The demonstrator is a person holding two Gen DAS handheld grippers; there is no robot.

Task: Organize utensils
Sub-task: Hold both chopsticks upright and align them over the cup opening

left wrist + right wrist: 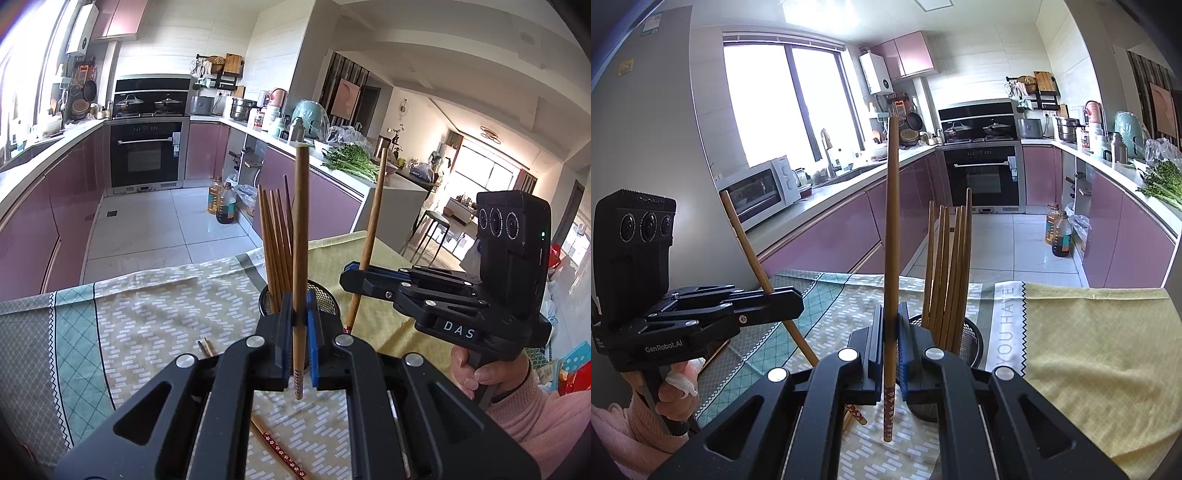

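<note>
Both grippers are matte black with blue finger pads and silver round screws. The right gripper point(356, 275) carries white "DAS" lettering at 3 o'clock; the left gripper point(792, 304) reads "GenRobot.AI" at 9 o'clock. Pink knit sleeves cover both wrists.

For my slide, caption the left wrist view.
Both grippers hold a chopstick upright near the holder.

home kitchen: built-in oven point(983, 175), stove with pans point(149, 105), pink cabinets point(827, 236), microwave point(761, 192).
</note>
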